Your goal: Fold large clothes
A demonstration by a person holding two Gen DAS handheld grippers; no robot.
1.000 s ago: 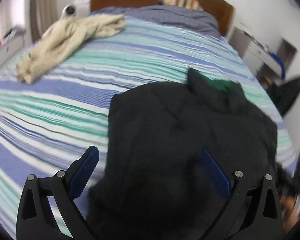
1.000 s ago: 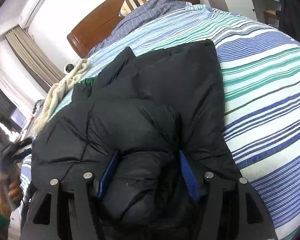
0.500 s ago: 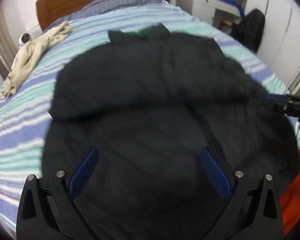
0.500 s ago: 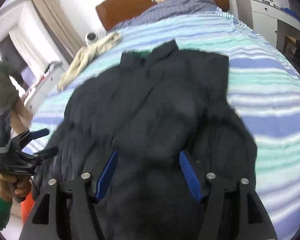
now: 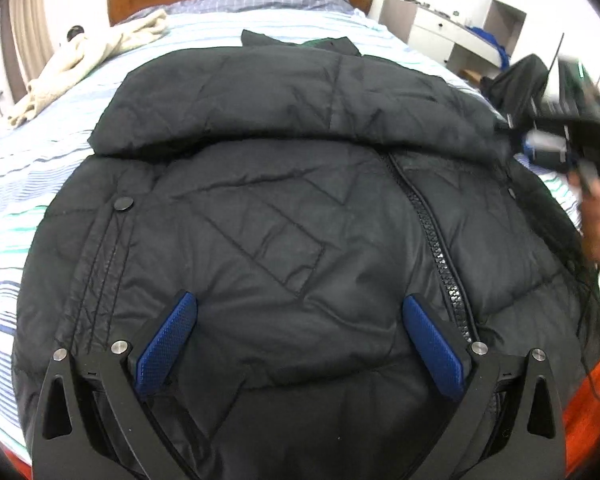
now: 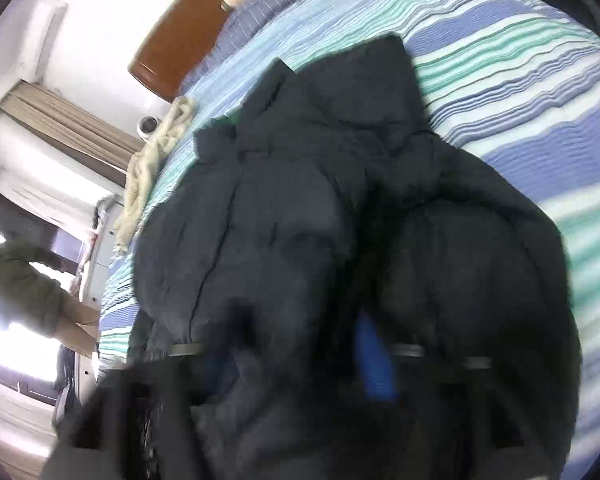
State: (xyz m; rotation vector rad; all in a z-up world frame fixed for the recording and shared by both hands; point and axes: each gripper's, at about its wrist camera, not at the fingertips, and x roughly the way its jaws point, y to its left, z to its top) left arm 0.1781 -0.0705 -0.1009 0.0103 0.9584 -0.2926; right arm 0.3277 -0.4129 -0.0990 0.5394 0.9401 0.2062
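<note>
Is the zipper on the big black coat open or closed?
Closed along the stretch in view. The black coat lies on the striped bed, and its zipper teeth sit meshed. A folded sleeve hides the top.

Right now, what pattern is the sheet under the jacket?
Stripes of blue, teal-green and white on the bed sheet; the right wrist view shows them best.

Each gripper is built of black angular arms fastened with silver screws, the left gripper (image 5: 300, 344) fitted with blue textured pads (image 5: 162, 344); the right gripper (image 6: 300, 356) is blurred.
</note>
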